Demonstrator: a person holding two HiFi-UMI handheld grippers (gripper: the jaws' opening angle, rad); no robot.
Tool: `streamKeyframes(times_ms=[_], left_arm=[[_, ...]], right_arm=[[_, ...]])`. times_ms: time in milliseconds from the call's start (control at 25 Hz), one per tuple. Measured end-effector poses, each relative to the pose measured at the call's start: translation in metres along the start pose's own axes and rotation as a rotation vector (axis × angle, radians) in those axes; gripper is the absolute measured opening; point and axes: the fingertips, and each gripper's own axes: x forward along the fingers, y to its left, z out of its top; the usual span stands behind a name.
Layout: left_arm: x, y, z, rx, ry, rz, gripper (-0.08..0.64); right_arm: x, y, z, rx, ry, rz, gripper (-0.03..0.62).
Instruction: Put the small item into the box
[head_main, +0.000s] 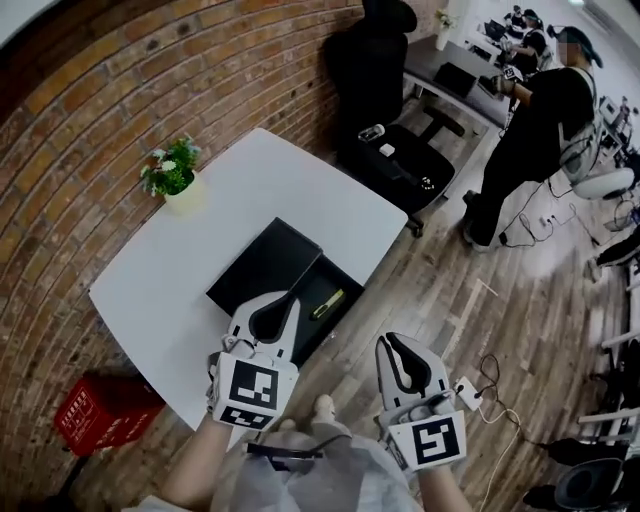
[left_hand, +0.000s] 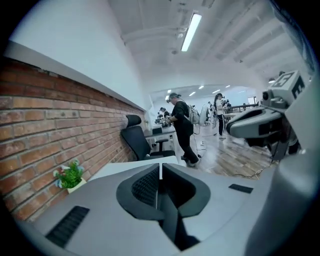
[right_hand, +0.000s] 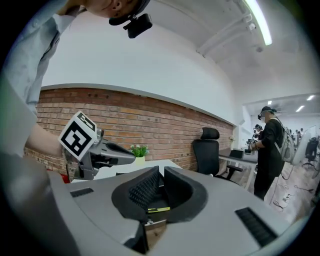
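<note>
The small item (head_main: 327, 304) already lies in the open black box (head_main: 268, 262) on the white counter (head_main: 180, 260), at frame centre, its long axis running lower left to upper right. The left gripper (head_main: 296, 294), jaws together and empty, sits just left of it. The right gripper (head_main: 392, 341), likewise closed on nothing, is lower right and farther off.

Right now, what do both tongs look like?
Left tongs and right tongs: pale grey shells, black ribbed pads, each carrying a white cube with black square markers. A white cable trails from the right one.
</note>
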Motion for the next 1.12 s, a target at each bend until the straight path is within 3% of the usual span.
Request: streamKeyframes(times_ms=[200, 320, 440, 760, 1120], left_arm=[[-0.064, 0.019, 0.040, 0.069, -0.142, 0.118, 0.028], [-0.098, 0.026, 0.051, 0.119, -0.185, 0.164, 0.026], [-0.122, 0.031, 0.054, 0.096, -0.214, 0.188, 0.023], [-0.149, 0.037, 0.048, 0.055, -0.221, 0.217, 0.020], [-0.147, 0.037, 0.035, 0.038, -0.205, 0.201, 0.018]], right_arm=[[0.010, 0.026, 0.023, -0.037, -0.054, 0.077, 0.058], [0.013, 0.043, 0.037, -0.054, -0.080, 0.111, 0.058], [0.015, 0.056, 0.047, -0.075, -0.100, 0.143, 0.058], [0.016, 0.085, 0.055, -0.096, -0.121, 0.216, 0.058], [0.025, 0.090, 0.054, -0.115, -0.117, 0.227, 0.058]])
